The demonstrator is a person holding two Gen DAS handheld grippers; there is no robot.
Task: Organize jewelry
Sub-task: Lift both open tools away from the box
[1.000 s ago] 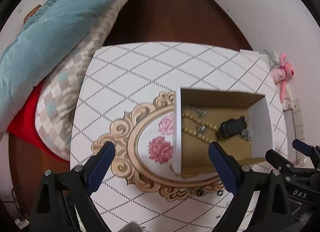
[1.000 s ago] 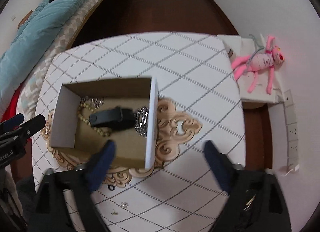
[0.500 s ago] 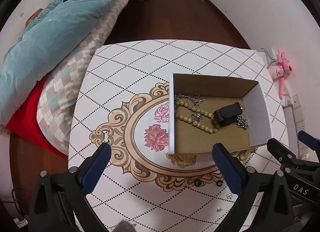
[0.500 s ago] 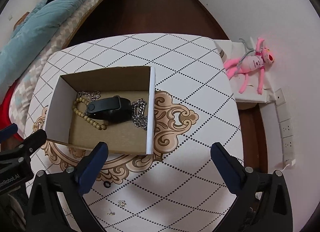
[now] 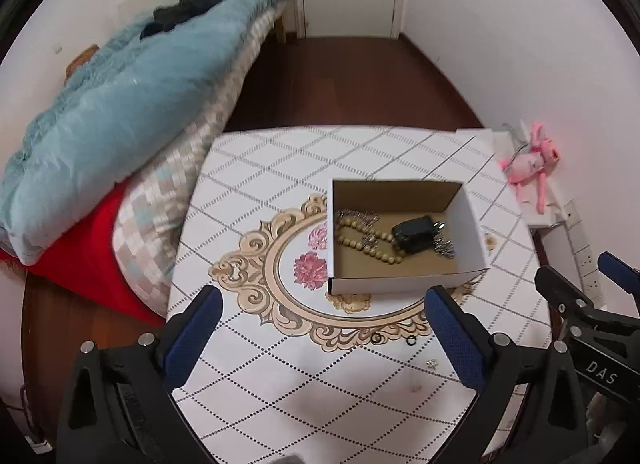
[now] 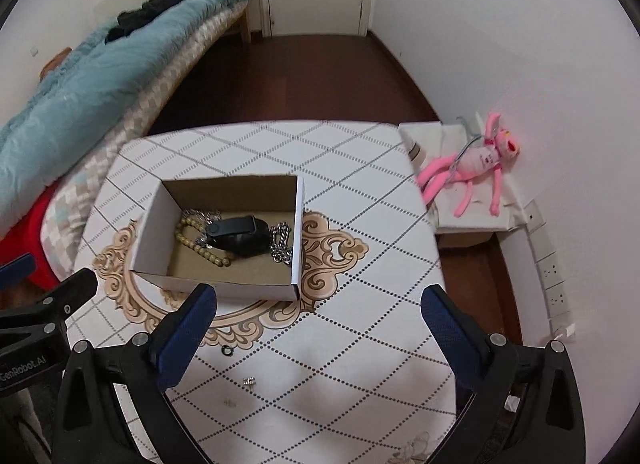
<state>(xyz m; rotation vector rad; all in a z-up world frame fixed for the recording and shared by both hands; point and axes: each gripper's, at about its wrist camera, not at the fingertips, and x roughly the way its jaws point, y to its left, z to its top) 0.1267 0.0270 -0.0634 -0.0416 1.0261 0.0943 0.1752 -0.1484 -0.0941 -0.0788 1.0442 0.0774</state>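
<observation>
left wrist view: both hand-held grippers, left (image 5: 322, 320) and right (image 6: 318, 318), hang spread wide and empty above the patterned worktop (image 5: 304, 380), near the open white cardboard box (image 5: 404, 286) of jewelry.

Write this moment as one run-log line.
left claw: open | right claw: open | box: beads, band, chain inside | rings: on table

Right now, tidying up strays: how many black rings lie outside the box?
2, both on the tablecloth just in front of the box: one ring, second ring beside it. More may hide behind the fingers.
</observation>
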